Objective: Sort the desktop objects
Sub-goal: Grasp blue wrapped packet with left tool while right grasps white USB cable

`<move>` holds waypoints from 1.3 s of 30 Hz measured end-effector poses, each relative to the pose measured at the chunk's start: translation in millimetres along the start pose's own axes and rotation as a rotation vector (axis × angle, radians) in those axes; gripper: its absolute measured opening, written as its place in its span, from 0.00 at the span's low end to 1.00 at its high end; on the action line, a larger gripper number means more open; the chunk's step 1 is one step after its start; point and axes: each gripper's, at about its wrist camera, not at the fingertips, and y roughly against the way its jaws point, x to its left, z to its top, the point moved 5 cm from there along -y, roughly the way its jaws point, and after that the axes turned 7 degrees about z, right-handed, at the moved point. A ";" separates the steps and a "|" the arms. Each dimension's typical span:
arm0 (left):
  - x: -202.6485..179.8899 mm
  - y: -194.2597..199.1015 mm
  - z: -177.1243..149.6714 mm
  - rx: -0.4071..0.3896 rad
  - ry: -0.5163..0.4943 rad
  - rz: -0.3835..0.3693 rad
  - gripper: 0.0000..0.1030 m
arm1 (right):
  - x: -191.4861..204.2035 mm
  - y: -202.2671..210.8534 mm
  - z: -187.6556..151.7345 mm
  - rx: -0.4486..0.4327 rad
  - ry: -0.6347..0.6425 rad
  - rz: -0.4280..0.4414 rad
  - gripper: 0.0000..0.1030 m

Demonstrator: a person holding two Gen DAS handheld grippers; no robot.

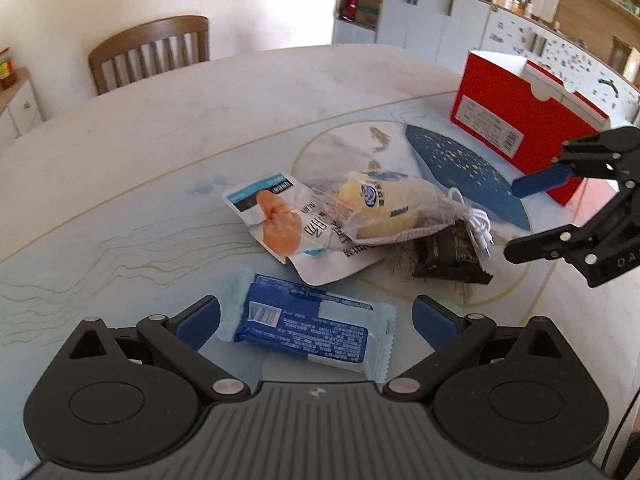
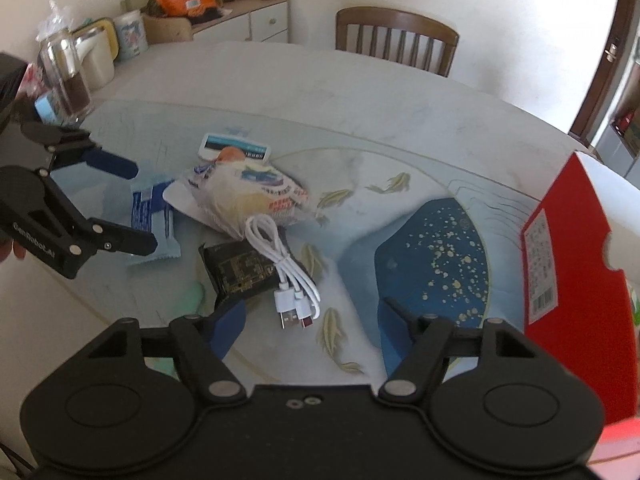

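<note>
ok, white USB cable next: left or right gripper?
Right. The right gripper is open with the white USB cable just ahead between its fingers. The left gripper is open around the blue snack bar, farther from the cable.

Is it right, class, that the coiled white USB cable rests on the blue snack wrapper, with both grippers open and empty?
Not quite. The right wrist view shows the coiled white USB cable resting on the black packet, not the blue snack wrapper. The left gripper and right gripper are indeed open and empty.
</note>
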 end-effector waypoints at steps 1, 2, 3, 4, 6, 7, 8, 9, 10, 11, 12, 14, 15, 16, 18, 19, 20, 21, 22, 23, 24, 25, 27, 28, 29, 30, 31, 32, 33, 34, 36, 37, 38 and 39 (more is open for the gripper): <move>-0.1 -1.4 -0.5 0.000 -0.011 -0.001 1.00 | -0.5 -2.6 0.5 0.004 0.004 0.003 0.69; 0.0 -3.6 -1.2 0.000 -0.026 0.002 1.00 | -0.9 -4.8 1.2 0.008 0.008 0.004 0.68; 0.3 -6.1 -1.8 0.001 -0.041 0.009 1.00 | -1.1 -7.7 2.1 0.012 0.015 0.006 0.67; 0.8 -8.3 -2.7 0.003 -0.055 0.019 1.00 | -1.2 -10.4 2.8 0.015 0.020 0.007 0.65; 1.5 -11.9 -4.1 0.000 -0.082 0.037 1.00 | -0.7 -15.2 4.2 0.026 0.031 0.011 0.62; 1.3 -13.2 -4.8 -0.002 -0.093 0.040 1.00 | -0.1 -17.5 5.1 0.029 0.038 0.013 0.60; 1.0 -14.7 -6.1 -0.002 -0.103 0.040 1.00 | 0.4 -19.3 5.8 0.031 0.045 0.014 0.58; 0.7 -16.0 -6.8 0.001 -0.105 0.037 1.00 | 1.0 -21.0 6.5 0.034 0.051 0.014 0.57; 0.7 -17.2 -7.1 0.003 -0.104 0.033 1.00 | 1.4 -23.1 7.1 0.038 0.057 0.014 0.54; 0.4 -18.4 -7.3 0.003 -0.103 0.034 1.00 | 1.3 -24.5 7.6 0.040 0.059 0.014 0.51; 0.5 -18.7 -6.9 0.000 -0.101 0.033 1.00 | 1.5 -25.3 8.1 0.041 0.061 0.015 0.50; -0.5 -20.0 -7.1 -0.001 -0.101 0.035 1.00 | 1.6 -26.8 9.0 0.042 0.067 0.018 0.45; -0.9 -20.5 -7.1 -0.003 -0.102 0.034 1.00 | 1.7 -27.3 9.2 0.042 0.072 0.018 0.44; -1.1 -21.0 -6.8 -0.001 -0.098 0.030 1.00 | 2.0 -27.4 9.5 0.042 0.078 0.017 0.42; -1.7 -22.3 -6.2 0.003 -0.096 0.022 1.00 | 1.7 -27.7 9.9 0.041 0.084 0.018 0.38; -2.4 -22.5 -5.9 0.003 -0.097 0.020 1.00 | 1.3 -28.0 10.2 0.041 0.085 0.020 0.36; -3.7 -22.8 -5.9 0.002 -0.102 0.022 1.00 | 0.9 -28.1 10.2 0.041 0.083 0.023 0.34; -4.6 -22.6 -5.8 0.001 -0.104 0.023 1.00 | 0.5 -28.1 10.3 0.041 0.082 0.025 0.34; -5.3 -22.7 -6.0 0.001 -0.105 0.021 1.00 | 0.2 -27.9 10.1 0.041 0.081 0.028 0.30; -5.9 -22.6 -6.1 0.000 -0.104 0.021 1.00 | 0.0 -27.8 10.0 0.043 0.080 0.030 0.26; -6.1 -22.6 -6.4 0.000 -0.103 0.022 1.00 | -0.2 -27.6 10.0 0.043 0.079 0.029 0.26; -6.1 -22.6 -6.4 0.002 -0.099 0.024 1.00 | -0.6 -26.9 9.7 0.040 0.077 0.027 0.26; -7.0 -22.7 -6.4 0.004 -0.097 0.030 1.00 | -1.2 -26.3 9.1 0.039 0.071 0.029 0.25; -7.7 -22.4 -6.5 0.005 -0.095 0.033 1.00 | -1.3 -25.4 8.9 0.038 0.066 0.030 0.25; -8.2 -22.1 -6.6 0.005 -0.095 0.037 1.00 | -1.4 -24.7 8.8 0.037 0.063 0.030 0.25; -9.0 -21.8 -7.0 0.003 -0.097 0.040 0.99 | -1.5 -23.5 8.7 0.034 0.060 0.030 0.24; -9.8 -21.3 -7.2 0.000 -0.098 0.042 0.98 | -1.7 -22.1 8.5 0.031 0.056 0.030 0.24; -9.9 -20.5 -7.2 -0.001 -0.094 0.042 0.97 | -1.9 -21.0 8.3 0.030 0.053 0.027 0.24; -10.4 -19.9 -7.3 -0.002 -0.092 0.043 0.96 | -2.1 -19.6 8.0 0.028 0.049 0.021 0.24; -11.7 -19.0 -7.5 -0.005 -0.096 0.049 0.95 | -2.4 -18.1 7.4 0.026 0.042 0.019 0.23; -14.6 -16.4 -7.6 -0.012 -0.105 0.059 0.91 | -3.5 -15.4 6.0 0.024 0.025 0.019 0.23; -15.8 -15.5 -7.8 -0.015 -0.109 0.065 0.90 | -4.4 -13.6 5.2 0.021 0.017 0.016 0.23; -16.8 -14.1 -8.1 -0.018 -0.111 0.071 0.89 | -5.1 -11.6 4.3 0.018 0.010 0.013 0.23; -17.5 -13.1 -8.5 -0.021 -0.109 0.078 0.87 | -5.6 -9.9 3.8 0.015 0.002 0.010 0.23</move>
